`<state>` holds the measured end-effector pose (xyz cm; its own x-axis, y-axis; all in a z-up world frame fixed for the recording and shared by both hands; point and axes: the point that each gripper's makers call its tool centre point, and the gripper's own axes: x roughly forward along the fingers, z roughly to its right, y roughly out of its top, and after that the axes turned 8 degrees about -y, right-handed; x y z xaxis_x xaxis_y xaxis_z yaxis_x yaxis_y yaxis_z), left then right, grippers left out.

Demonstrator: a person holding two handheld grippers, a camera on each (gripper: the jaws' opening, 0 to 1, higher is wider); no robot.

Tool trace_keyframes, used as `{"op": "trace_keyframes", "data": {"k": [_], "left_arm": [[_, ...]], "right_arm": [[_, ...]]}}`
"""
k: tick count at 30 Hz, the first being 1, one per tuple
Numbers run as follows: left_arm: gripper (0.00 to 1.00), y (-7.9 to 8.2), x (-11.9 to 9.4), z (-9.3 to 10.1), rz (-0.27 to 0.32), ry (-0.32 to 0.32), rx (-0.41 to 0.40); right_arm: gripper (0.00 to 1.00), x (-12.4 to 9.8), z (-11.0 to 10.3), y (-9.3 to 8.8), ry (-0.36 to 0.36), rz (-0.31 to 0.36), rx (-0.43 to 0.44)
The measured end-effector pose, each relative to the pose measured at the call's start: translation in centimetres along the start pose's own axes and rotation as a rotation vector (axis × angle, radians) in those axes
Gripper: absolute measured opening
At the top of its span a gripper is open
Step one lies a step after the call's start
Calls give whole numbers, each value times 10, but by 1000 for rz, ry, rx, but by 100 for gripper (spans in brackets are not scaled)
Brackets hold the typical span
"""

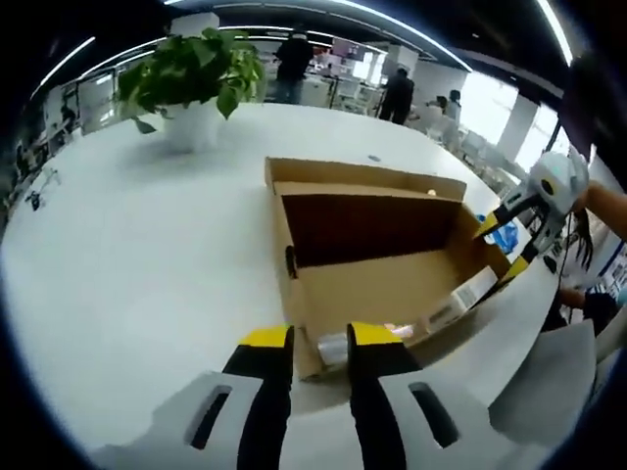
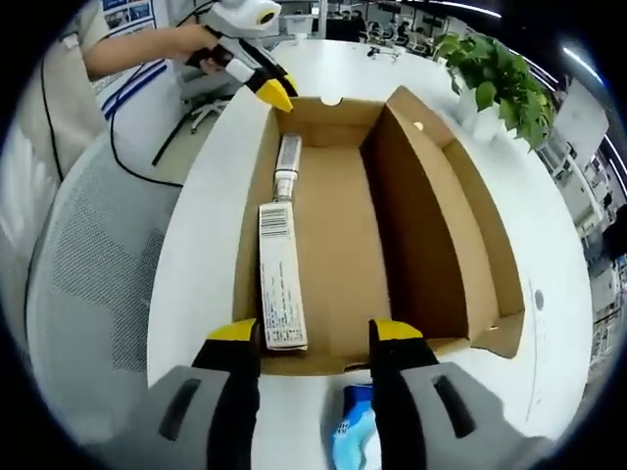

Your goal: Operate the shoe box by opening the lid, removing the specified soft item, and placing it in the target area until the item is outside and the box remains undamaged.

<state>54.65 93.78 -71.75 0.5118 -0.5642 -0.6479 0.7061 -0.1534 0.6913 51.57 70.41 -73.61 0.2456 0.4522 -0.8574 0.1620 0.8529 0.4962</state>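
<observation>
Sitting open on a white table (image 1: 147, 294): a brown cardboard shoe box (image 1: 392, 284), its lid (image 2: 460, 215) folded back and standing up along one long side.
Box contents: a long white tube (image 2: 281, 279) with a printed label and a silver cap is lying lengthwise on the box floor, along the wall opposite the lid; in the left gripper view it is resting in the near corner of the box.
Soft item: a blue fabric piece (image 2: 353, 431) is lying on the table just outside the box's short end, between the jaws of the right tongs; what it is exactly cannot be told.
Left tongs (image 1: 321, 338): jaws are standing apart, holding nothing, their yellow tips hovering at one short end of the box; in the right gripper view the tips are pointing at the far rim.
Right tongs (image 2: 318, 333): jaws are spread, gripping nothing, with the yellow tips at the opposite short end; in the left gripper view they are reaching toward the far corner from the right.
Person: a hand (image 2: 191, 41) is gripping the left tool's handle, a sleeve and a cable trailing beside it.
Surroundings: a potted green plant (image 1: 191, 83) is standing on the table well apart from the box, and people are standing in the office behind.
</observation>
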Motion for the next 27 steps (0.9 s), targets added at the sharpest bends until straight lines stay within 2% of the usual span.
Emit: {"op": "trace_keyframes", "data": {"k": [11, 21, 27], "left_arm": [[7, -3, 0, -7, 2, 20, -14], [6, -4, 0, -8, 5, 16, -24], [6, -4, 0, -7, 2, 17, -21]], "right_arm": [[31, 17, -9, 7, 34, -5, -25], [18, 29, -19, 10, 53, -8, -41], [17, 28, -18, 13, 43, -2, -58]]}}
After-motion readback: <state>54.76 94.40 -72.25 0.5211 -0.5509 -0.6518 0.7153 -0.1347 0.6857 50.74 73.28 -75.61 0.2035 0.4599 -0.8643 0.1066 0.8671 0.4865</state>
